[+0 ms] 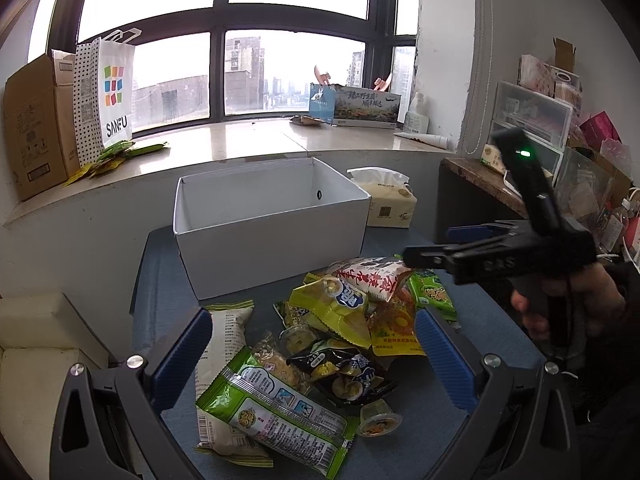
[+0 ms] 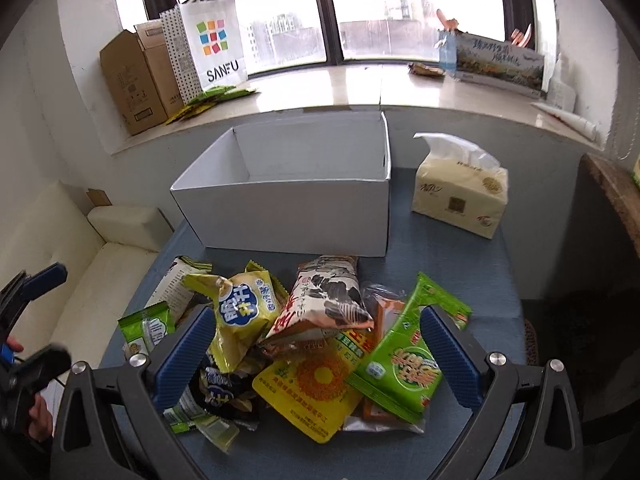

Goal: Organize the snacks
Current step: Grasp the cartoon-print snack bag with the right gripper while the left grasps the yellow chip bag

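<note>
A heap of snack packets [image 1: 332, 344] [image 2: 304, 344] lies on the blue table in front of an empty white box [image 1: 272, 236] [image 2: 296, 216]. My left gripper [image 1: 316, 344] hangs open over the near side of the heap, above a green packet [image 1: 280, 412] and a black one [image 1: 344, 376]. My right gripper [image 2: 316, 344] is open too, straddling a red-and-white bag [image 2: 320, 304], a yellow packet [image 2: 316, 392] and a green packet [image 2: 404, 360]. Seen from the left wrist, the right gripper [image 1: 436, 246], held by a hand, hovers over the heap's right side. Neither gripper holds anything.
A tissue pack [image 1: 390, 198] [image 2: 460, 188] stands right of the box. The windowsill [image 1: 248, 140] behind carries cardboard boxes, a SANFU bag [image 2: 212, 44] and flat green sachets. A cream sofa [image 2: 80, 272] is at the left, cluttered shelves [image 1: 560, 128] at the right.
</note>
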A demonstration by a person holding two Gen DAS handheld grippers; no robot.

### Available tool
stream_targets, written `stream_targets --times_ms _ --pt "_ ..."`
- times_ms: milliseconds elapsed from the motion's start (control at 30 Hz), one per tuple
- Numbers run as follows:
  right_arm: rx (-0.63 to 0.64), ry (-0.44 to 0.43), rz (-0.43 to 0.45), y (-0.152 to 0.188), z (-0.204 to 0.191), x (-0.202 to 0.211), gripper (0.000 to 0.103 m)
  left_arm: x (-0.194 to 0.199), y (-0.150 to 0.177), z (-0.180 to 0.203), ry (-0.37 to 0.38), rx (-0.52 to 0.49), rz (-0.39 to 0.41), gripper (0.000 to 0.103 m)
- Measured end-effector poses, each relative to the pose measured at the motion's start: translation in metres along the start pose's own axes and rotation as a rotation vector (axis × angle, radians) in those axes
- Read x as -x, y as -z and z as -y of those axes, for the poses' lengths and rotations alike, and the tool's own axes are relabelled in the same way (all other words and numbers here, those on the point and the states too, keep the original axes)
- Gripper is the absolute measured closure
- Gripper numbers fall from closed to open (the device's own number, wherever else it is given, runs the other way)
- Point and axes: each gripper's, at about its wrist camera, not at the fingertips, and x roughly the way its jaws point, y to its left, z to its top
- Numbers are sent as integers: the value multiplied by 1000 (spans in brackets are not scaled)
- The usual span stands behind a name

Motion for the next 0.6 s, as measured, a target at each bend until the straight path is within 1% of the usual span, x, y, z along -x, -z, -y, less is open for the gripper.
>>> stream_targets --times_ms 33,100,200,267,300,333,433,533,600 --pt "-3 -2 -39 -8 2 -17 0 -3 1 0 4 -1 -4 0" --pt "-6 28 -124 -19 5 -52 0 -8 2 -2 17 -1 -15 0" --pt "-27 38 -218 -23 10 -93 1 -16 6 -5 20 4 -39 0" --pt "-54 28 -282 -19 13 -113 25 -20 8 -7 21 7 -47 0" --pt "-55 3 -316 -15 12 -121 42 -21 9 -9 26 11 -47 0" --pt "-50 -31 -337 -11 10 -126 44 -22 10 -10 36 14 -48 0" --pt "-29 -51 -318 -4 6 -123 51 -26 12 -9 35 4 -58 0" --pt "-26 -65 -280 -3 5 -106 53 -30 12 -3 37 -30 -69 0" --pt "-18 -70 -240 -1 5 -88 54 -36 8 0 56 -40 -96 0"
